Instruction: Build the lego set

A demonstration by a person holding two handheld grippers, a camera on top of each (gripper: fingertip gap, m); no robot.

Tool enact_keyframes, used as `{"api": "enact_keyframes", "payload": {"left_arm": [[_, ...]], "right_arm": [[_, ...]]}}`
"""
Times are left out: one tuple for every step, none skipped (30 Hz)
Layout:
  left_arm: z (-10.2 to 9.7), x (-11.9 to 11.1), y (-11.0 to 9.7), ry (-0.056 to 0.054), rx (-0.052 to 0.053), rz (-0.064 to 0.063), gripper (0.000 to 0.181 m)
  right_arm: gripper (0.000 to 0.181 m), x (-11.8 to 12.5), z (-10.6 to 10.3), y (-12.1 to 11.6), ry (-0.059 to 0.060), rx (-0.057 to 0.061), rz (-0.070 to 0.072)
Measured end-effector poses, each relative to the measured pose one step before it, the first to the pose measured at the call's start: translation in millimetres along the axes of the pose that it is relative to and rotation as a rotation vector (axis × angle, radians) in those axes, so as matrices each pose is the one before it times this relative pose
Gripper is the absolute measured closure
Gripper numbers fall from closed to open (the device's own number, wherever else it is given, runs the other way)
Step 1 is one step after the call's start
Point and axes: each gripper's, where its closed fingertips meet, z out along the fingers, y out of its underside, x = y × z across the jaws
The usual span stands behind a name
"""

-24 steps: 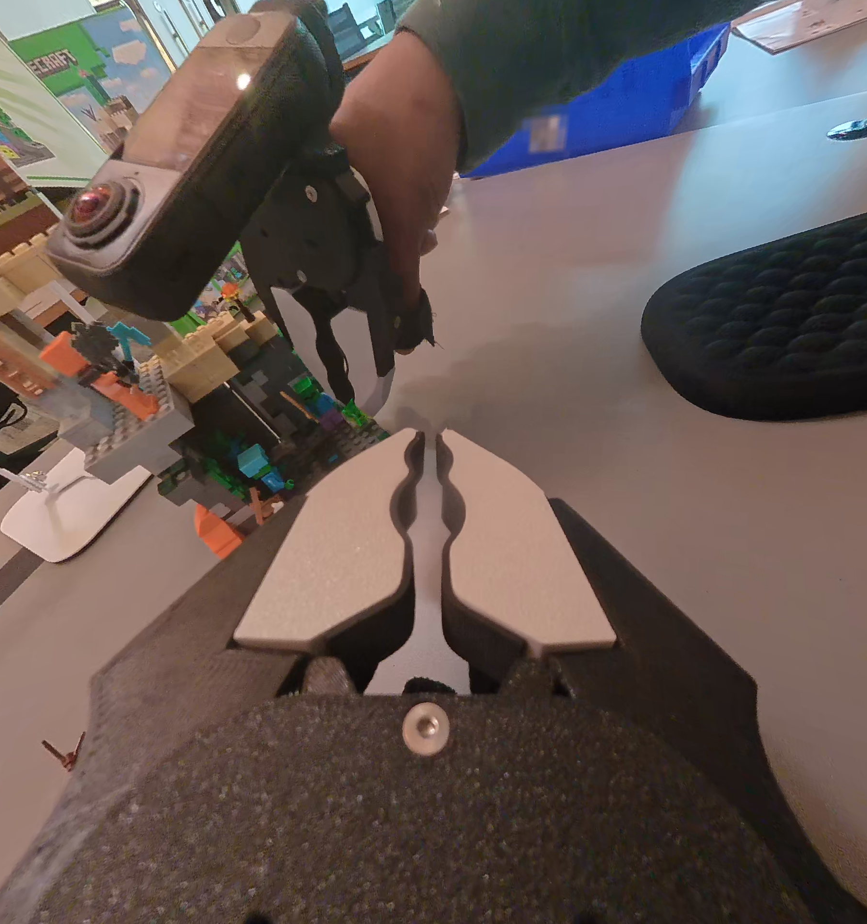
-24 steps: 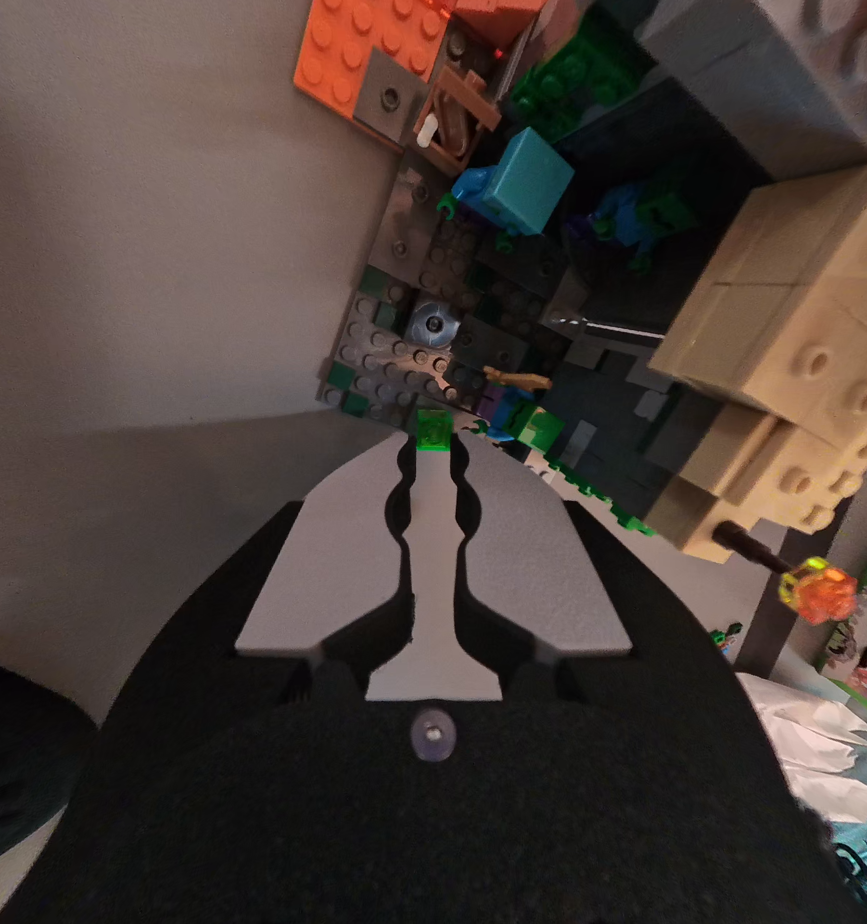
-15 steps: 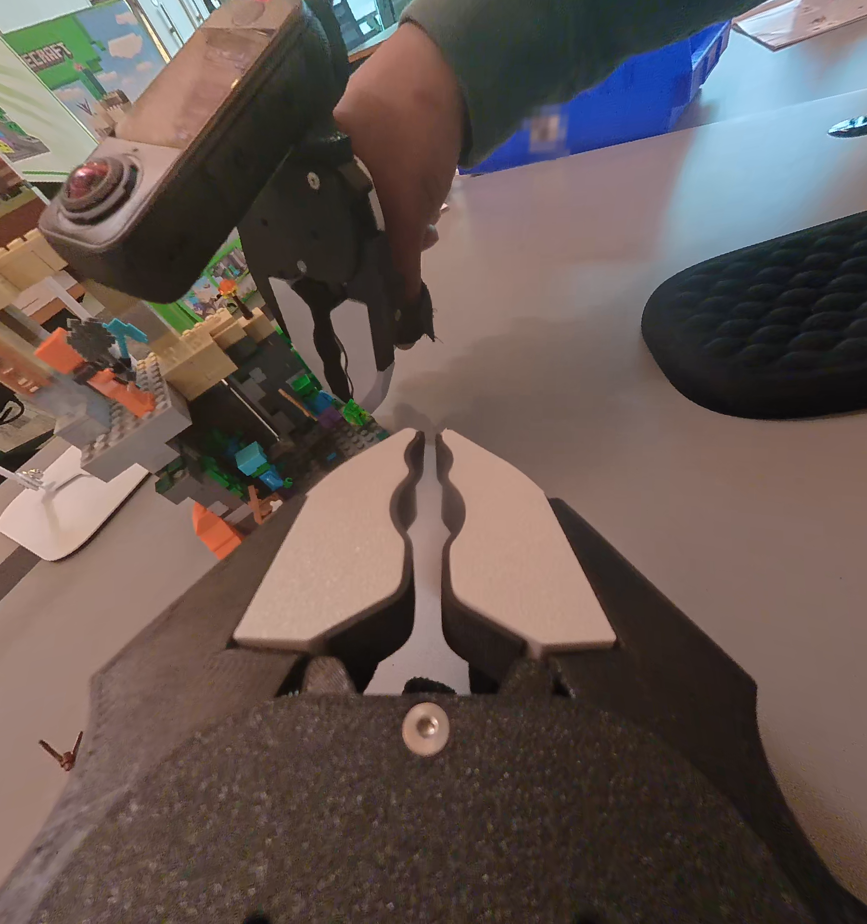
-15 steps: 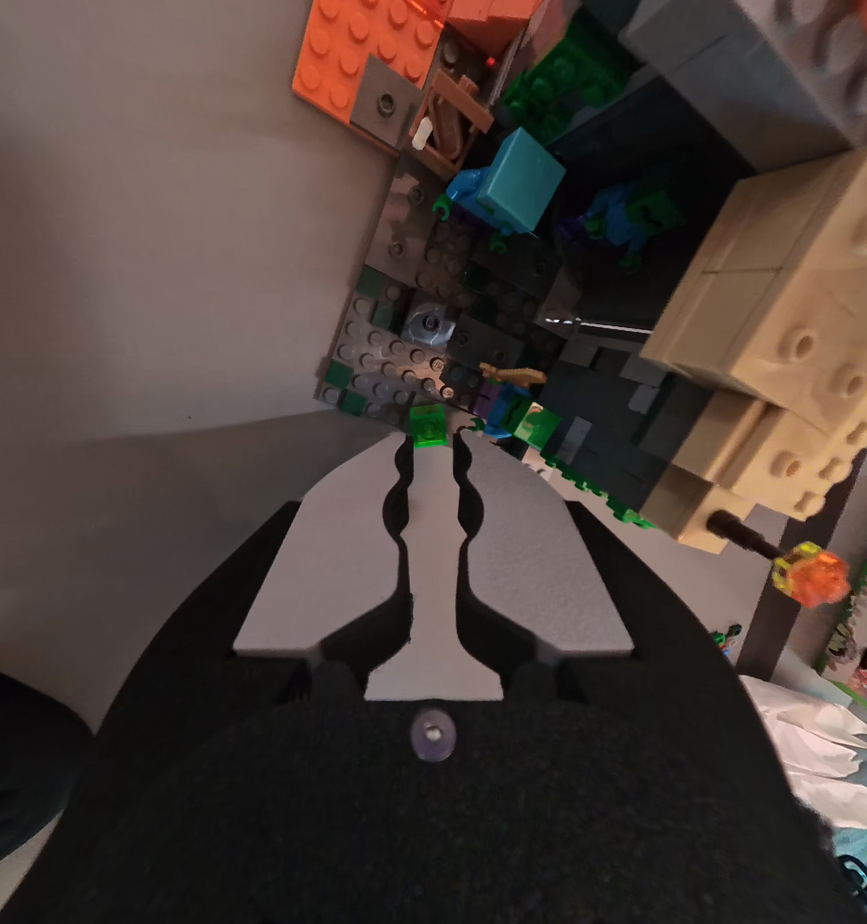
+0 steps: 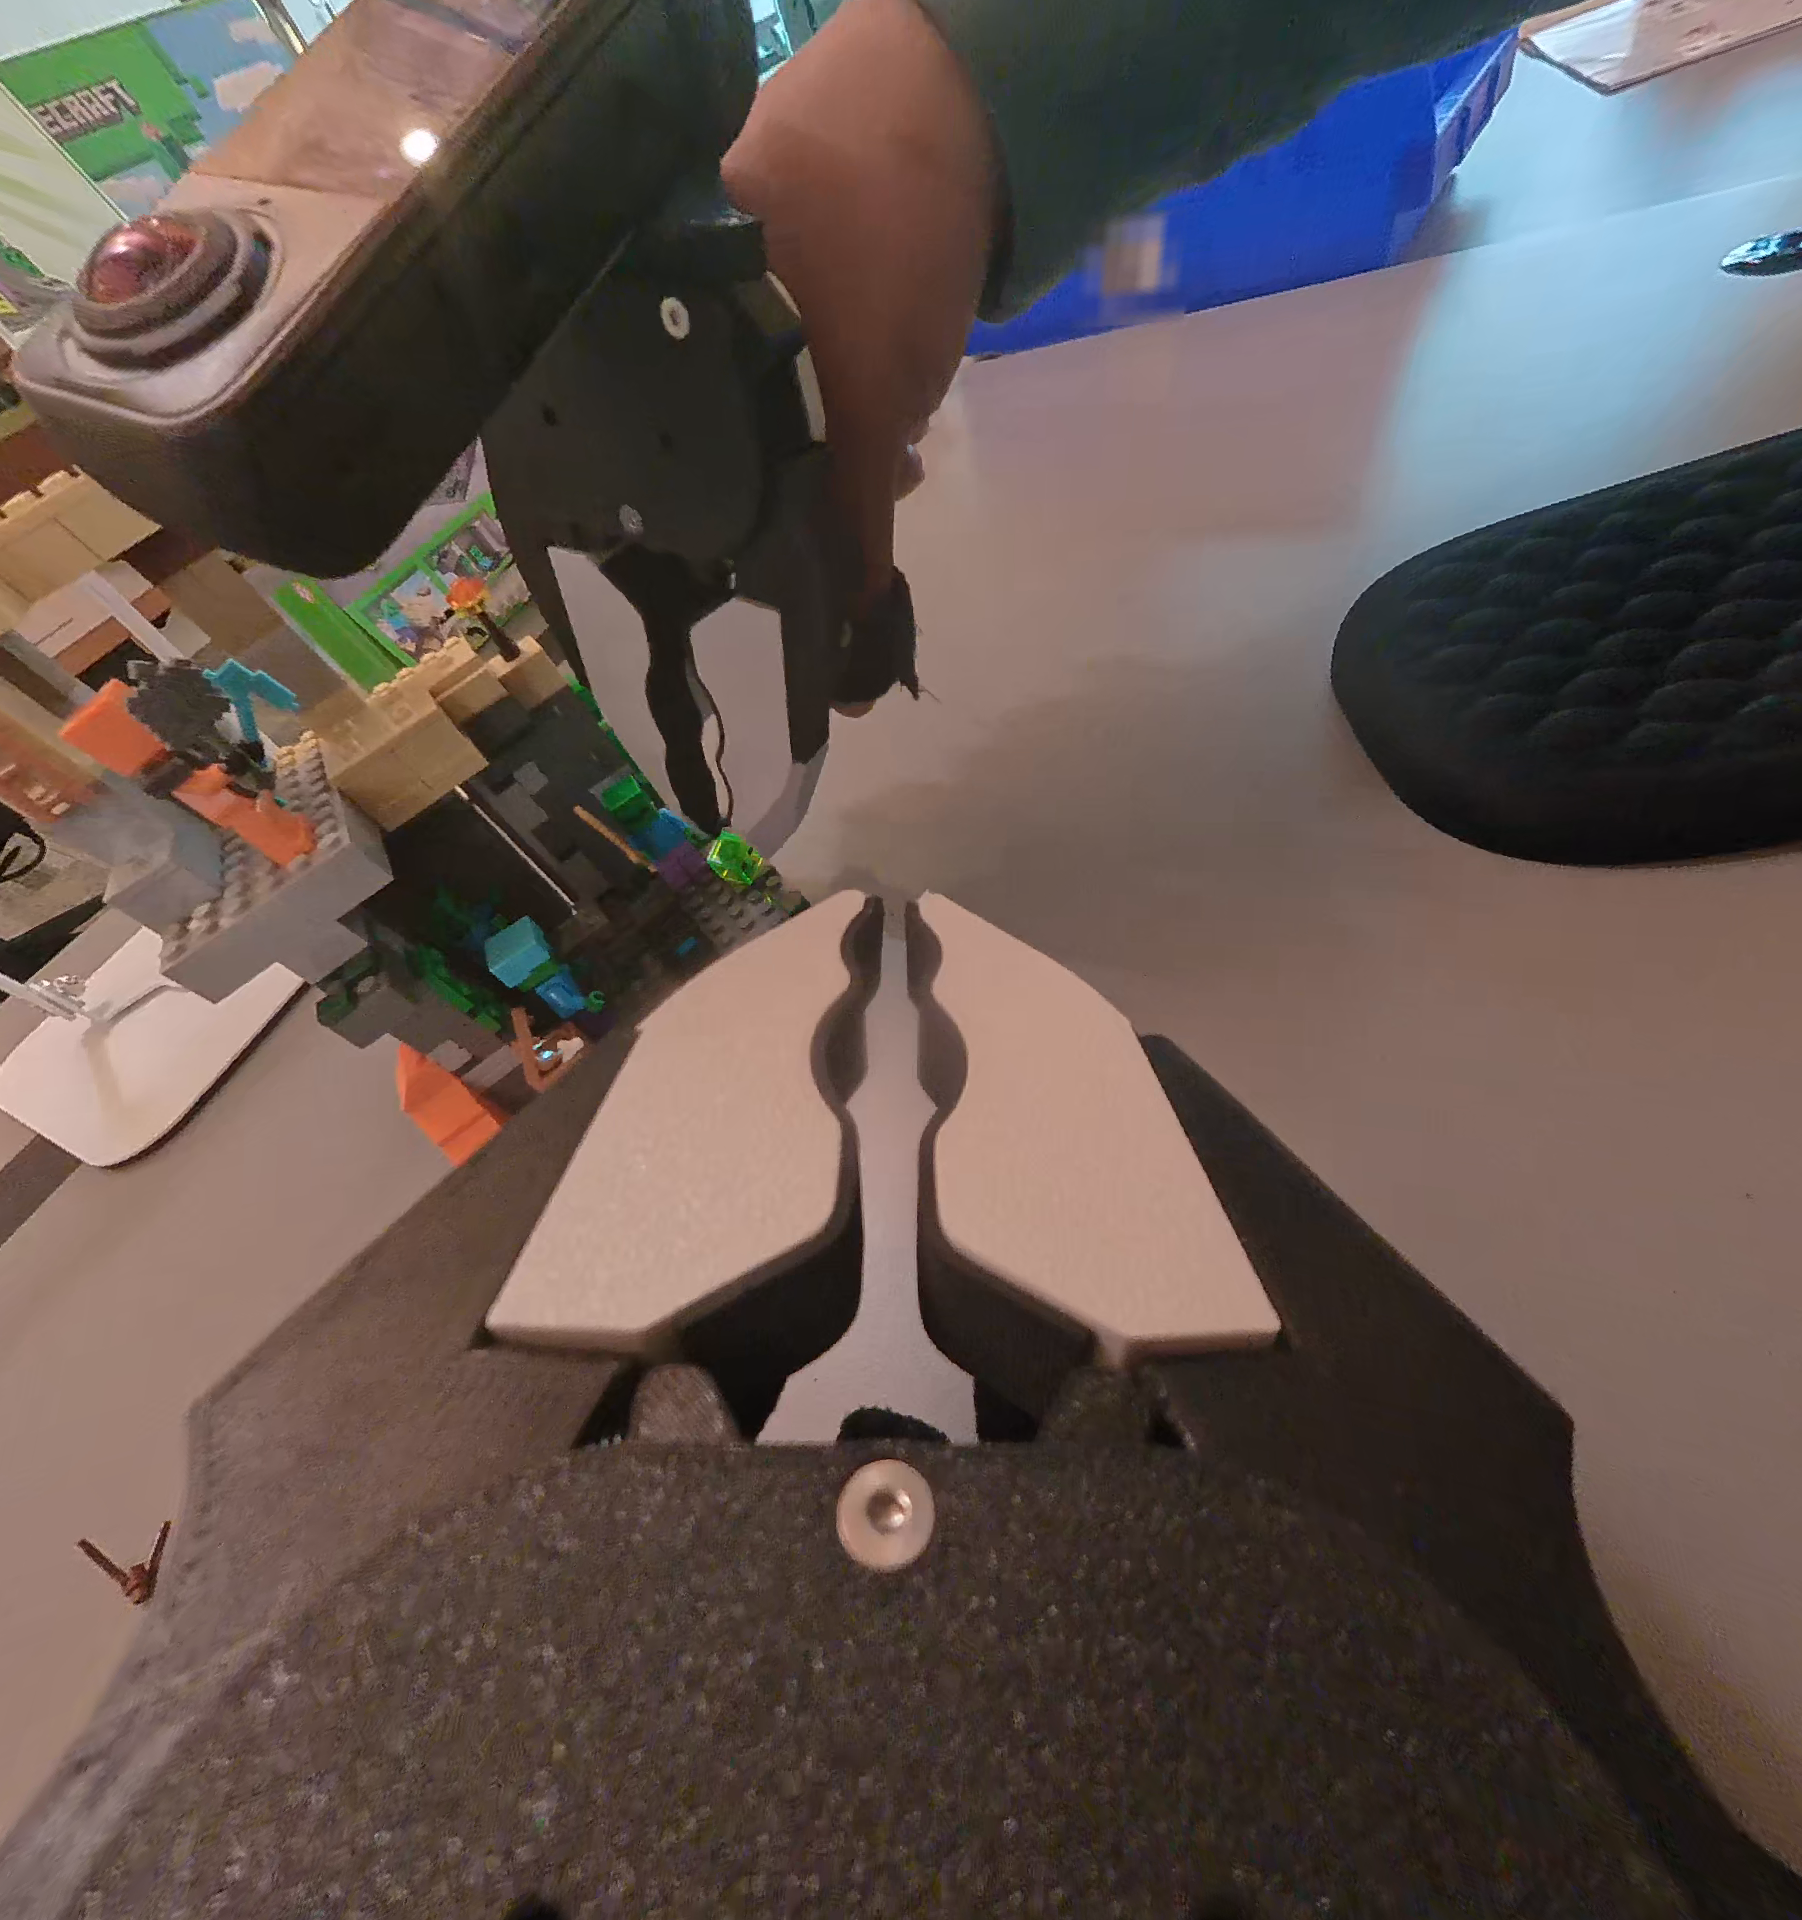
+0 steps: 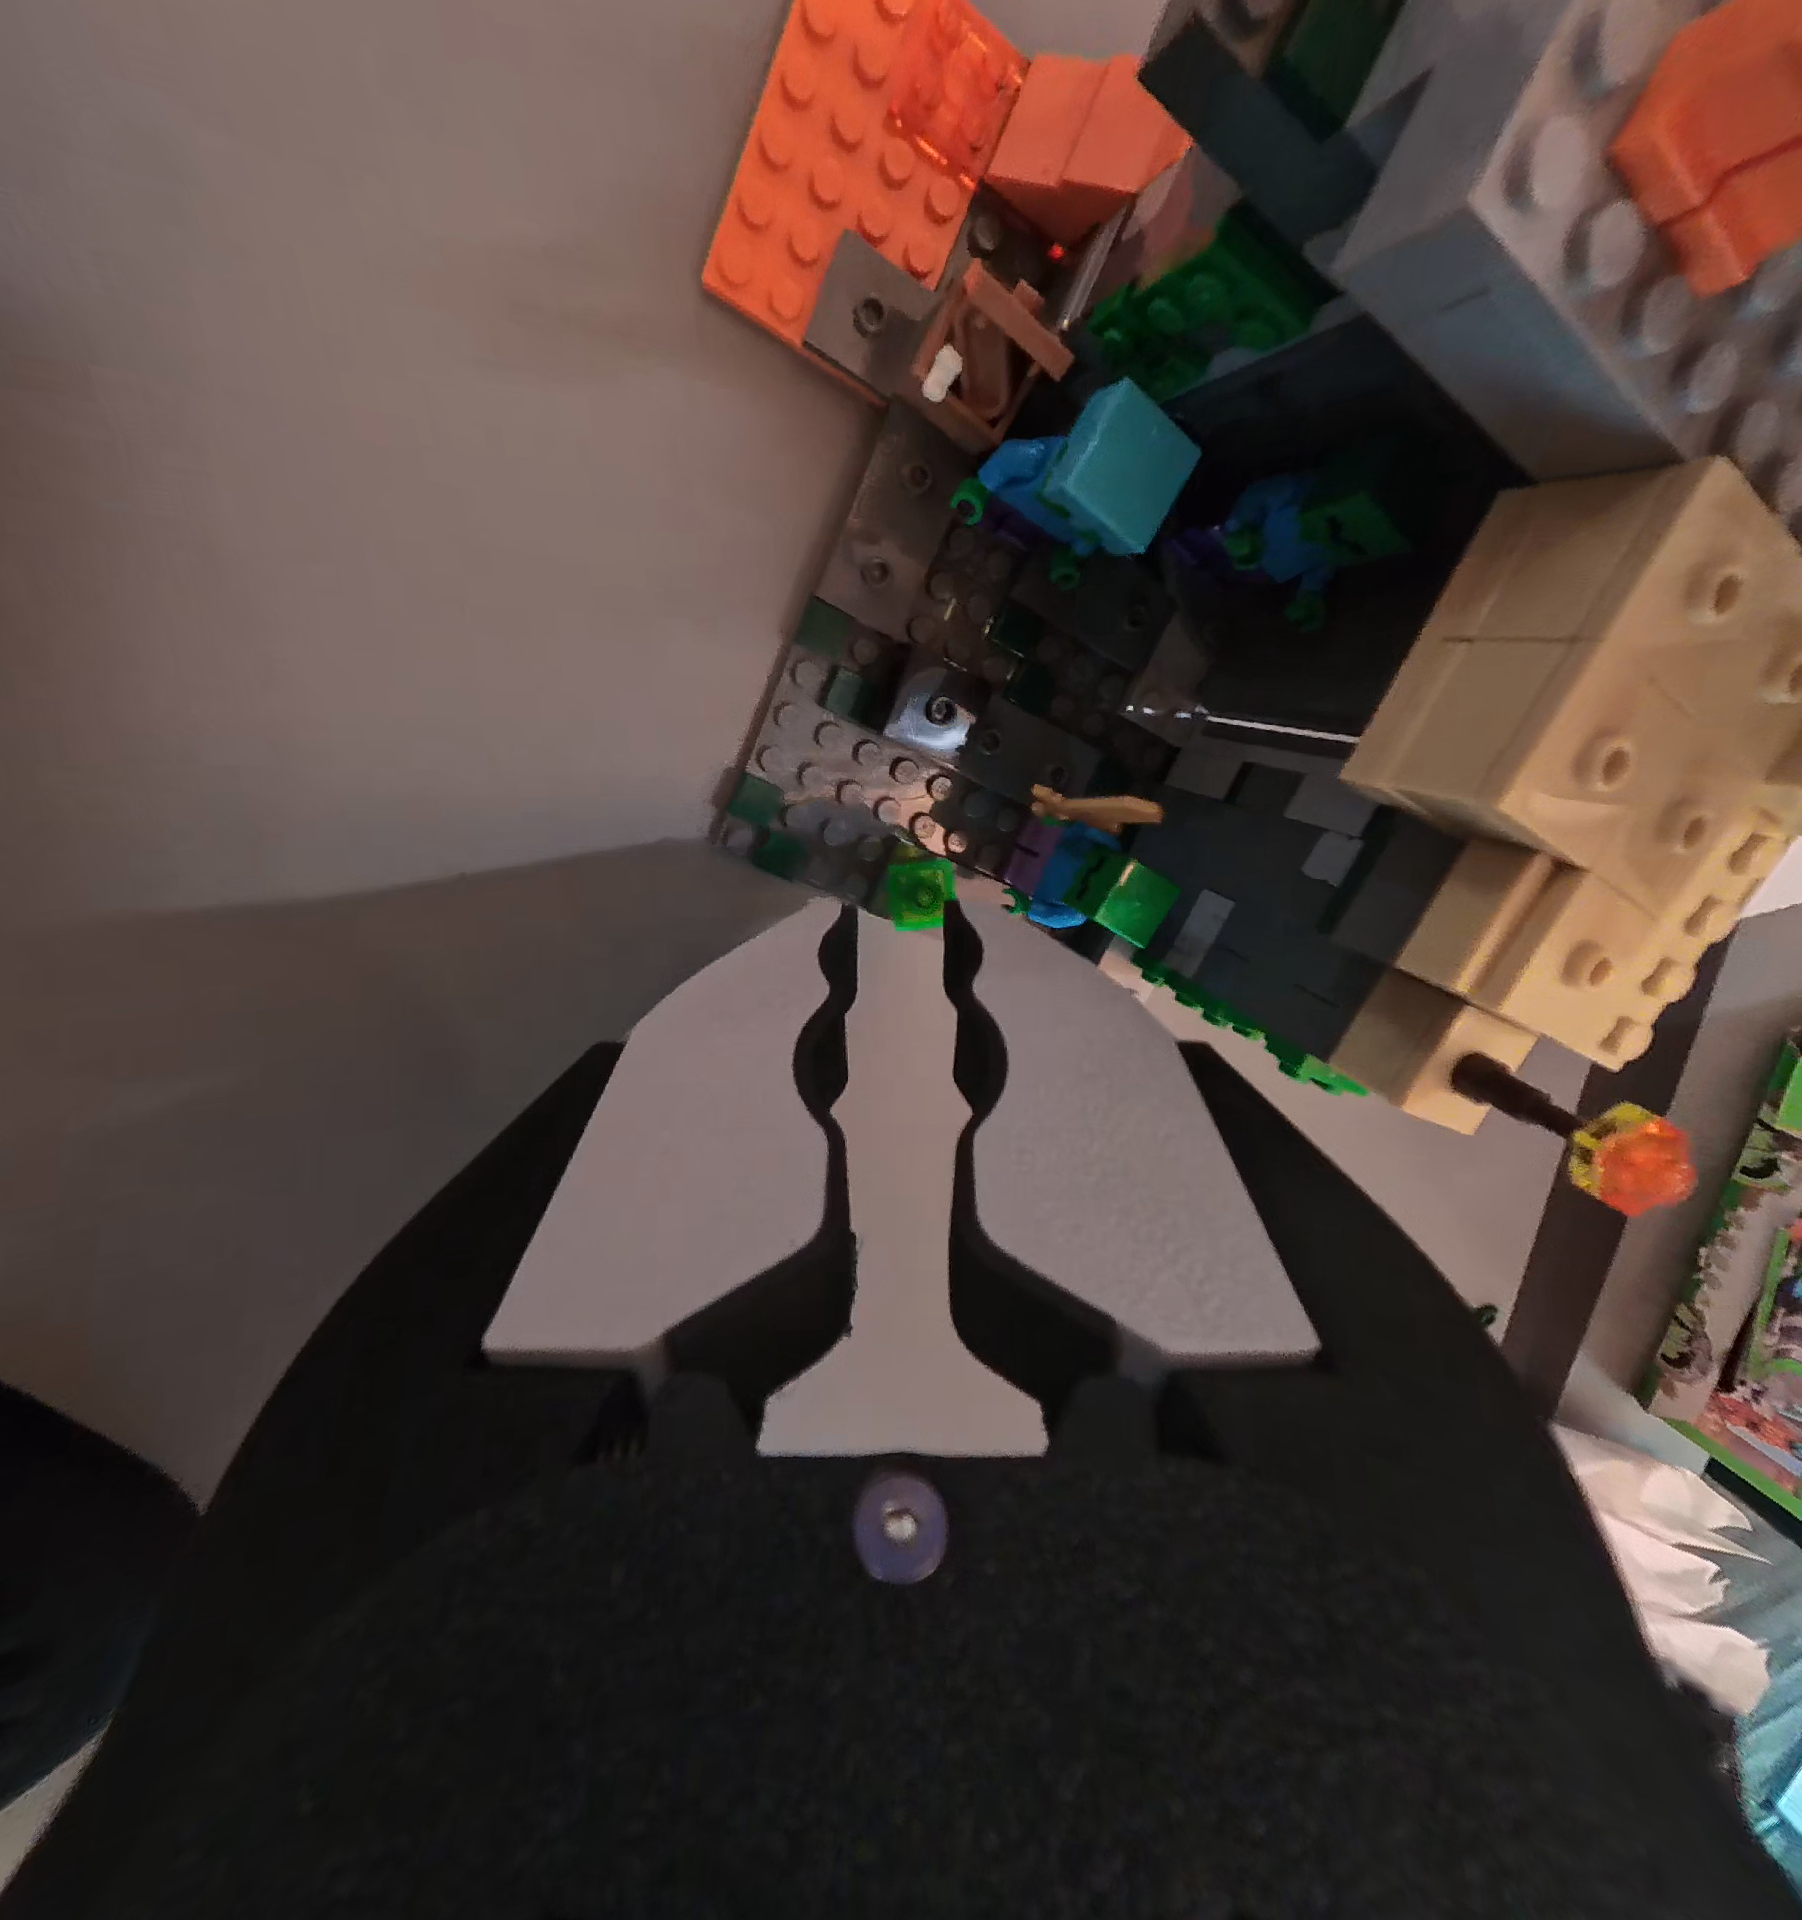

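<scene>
Both grippers (image 5: pixel 892 909) (image 6: pixel 897 914): black grainy bodies, pale grey fingers (image 5: pixel 710 1132), one silver screw each. Sleeve (image 5: pixel 1136 114) dark, possibly green.

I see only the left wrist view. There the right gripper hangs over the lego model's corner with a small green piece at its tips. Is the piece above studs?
Observer: Yes. In the right wrist view the green piece lies at the right gripper tips, over the edge row of the dark grey studded plate.
Operator: What else is on that plate?
Observer: A small silver round piece sits farther in.
Operator: Is the green piece gripped?
Observer: It sits off centre, close to one fingertip; whether it is gripped I cannot tell.
</scene>
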Motion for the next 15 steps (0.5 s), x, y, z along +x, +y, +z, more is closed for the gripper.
{"api": "enact_keyframes", "payload": {"left_arm": [[-0.05,-0.05,0.06,0.0001,-0.0002,-0.0002,0.177],[0.01,0.01,-0.01,-0.0001,0.0001,-0.0003,0.177],[-0.07,0.11,0.02,0.0001,-0.0004,0.0004,0.177],[-0.04,0.07,-0.05,-0.0001,0.0001,0.0007,0.177],[-0.03,0.03,-0.20,-0.0002,0.0006,0.0006,0.177],[-0.12,-0.08,0.04,-0.0003,0.0001,0.0001,0.177],[0.02,-0.04,0.07,0.0002,-0.0003,-0.0009,0.177],[0.04,-0.04,0.05,0.0002,-0.0001,-0.0008,0.177],[-0.01,0.01,0.02,0.0001,-0.0002,0.0000,0.177],[0.01,0.05,0.12,0.0002,-0.0003,0.0001,0.177],[-0.01,0.07,0.17,0.0004,-0.0006,0.0002,0.177],[0.08,0.01,0.01,0.0004,-0.0001,-0.0002,0.177],[-0.04,-0.01,0.04,0.0001,0.0000,-0.0007,0.177],[0.00,-0.07,0.11,0.0001,-0.0006,-0.0007,0.177],[0.02,-0.08,0.08,0.0001,-0.0004,-0.0006,0.177]], "right_arm": [[0.166,-0.42,-0.18,-0.82,0.0043,0.0019,-0.0056],[0.166,-0.10,0.12,-0.28,0.0047,-0.0028,-0.0054],[0.166,0.09,0.56,0.00,0.0047,-0.0021,-0.0057],[0.166,0.20,0.97,-0.15,0.0044,-0.0001,-0.0046],[0.166,0.06,1.19,0.06,0.0022,-0.0008,-0.0034],[0.167,0.85,1.17,0.40,0.0060,-0.0023,-0.0024],[0.168,1.79,0.73,0.38,0.0110,-0.0012,-0.0044],[0.170,1.66,0.48,0.65,0.0080,-0.0019,-0.0025],[0.171,1.24,0.15,-0.03,0.0047,0.0024,0.0007],[0.172,0.59,0.17,0.00,-0.0008,0.0019,0.0016],[0.174,0.18,0.19,-0.09,-0.0016,0.0021,0.0014],[0.175,0.25,0.16,-0.09,0.0003,0.0022,-0.0013],[0.176,0.25,0.14,-0.02,0.0019,0.0014,-0.0052],[0.176,0.06,0.09,-0.20,0.0006,0.0022,-0.0057],[0.176,0.04,0.14,-0.20,-0.0004,0.0034,-0.0034]]}}
